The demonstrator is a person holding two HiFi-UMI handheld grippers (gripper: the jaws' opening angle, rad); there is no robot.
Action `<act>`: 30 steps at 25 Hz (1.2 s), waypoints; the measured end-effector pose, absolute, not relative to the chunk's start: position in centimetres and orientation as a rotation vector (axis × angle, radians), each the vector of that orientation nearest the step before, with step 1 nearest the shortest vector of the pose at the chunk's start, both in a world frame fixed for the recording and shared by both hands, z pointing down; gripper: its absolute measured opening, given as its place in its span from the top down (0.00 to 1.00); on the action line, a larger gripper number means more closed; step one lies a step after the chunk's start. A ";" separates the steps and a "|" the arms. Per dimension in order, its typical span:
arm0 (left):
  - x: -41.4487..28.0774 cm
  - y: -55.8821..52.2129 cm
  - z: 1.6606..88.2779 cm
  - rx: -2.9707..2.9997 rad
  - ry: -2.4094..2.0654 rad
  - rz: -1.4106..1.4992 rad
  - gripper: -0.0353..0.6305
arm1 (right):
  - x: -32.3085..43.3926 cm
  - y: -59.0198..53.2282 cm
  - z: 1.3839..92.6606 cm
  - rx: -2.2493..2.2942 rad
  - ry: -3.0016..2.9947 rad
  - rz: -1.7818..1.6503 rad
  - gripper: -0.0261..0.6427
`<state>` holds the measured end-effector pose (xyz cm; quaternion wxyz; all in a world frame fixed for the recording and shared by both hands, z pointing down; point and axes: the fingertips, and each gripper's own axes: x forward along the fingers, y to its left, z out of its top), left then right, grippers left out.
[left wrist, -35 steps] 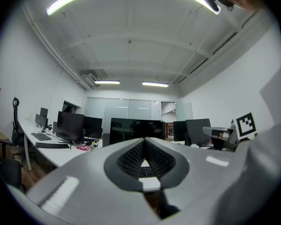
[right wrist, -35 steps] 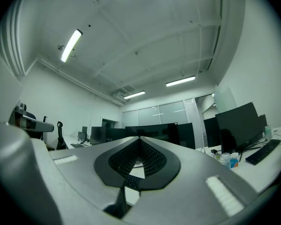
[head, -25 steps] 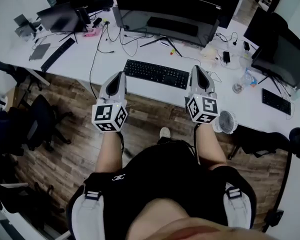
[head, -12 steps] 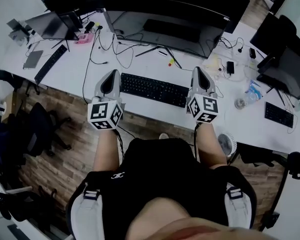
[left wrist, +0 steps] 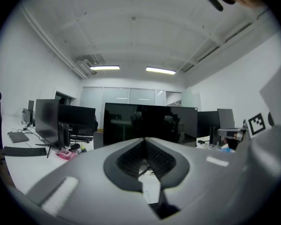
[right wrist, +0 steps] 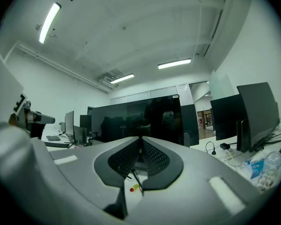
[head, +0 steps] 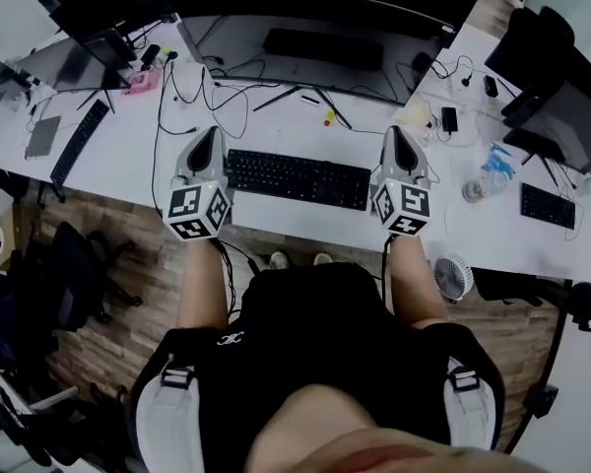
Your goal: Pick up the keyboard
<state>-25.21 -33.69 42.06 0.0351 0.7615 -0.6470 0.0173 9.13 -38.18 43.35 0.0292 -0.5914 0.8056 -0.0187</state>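
Black keyboard (head: pixel 297 178) lies flat on the white desk (head: pixel 128 156), near its front edge, in front of a wide curved monitor (head: pixel 305 42). In the head view it sits between the two grippers.

- Left gripper (head: pixel 207 134): just beside the keyboard's left end, keyboard at its 3 o'clock. In the left gripper view its jaws (left wrist: pixel 145 139) are closed together, nothing between them.
- Right gripper (head: pixel 398 132): just beside the keyboard's right end, keyboard at its 9 o'clock. Its jaws (right wrist: pixel 140 138) are likewise closed and empty.
- Contact with the keyboard: cannot tell.

Writing: key legends too small to read. Each marker cube (head: pixel 197 212) shows only black-and-white square patterns.
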 end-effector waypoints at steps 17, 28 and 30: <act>-30.6 -37.0 65.0 2.044 -1.473 0.371 0.58 | 13.0 -38.3 63.5 -2.039 2.521 -0.765 0.77; -32.7 -36.7 74.2 1.869 -1.314 0.487 0.56 | 12.5 -36.6 73.0 -2.088 2.525 -1.141 0.75; -32.7 -37.1 74.8 1.854 -1.285 0.474 0.56 | 12.3 -36.4 73.7 -2.078 2.522 -1.187 0.75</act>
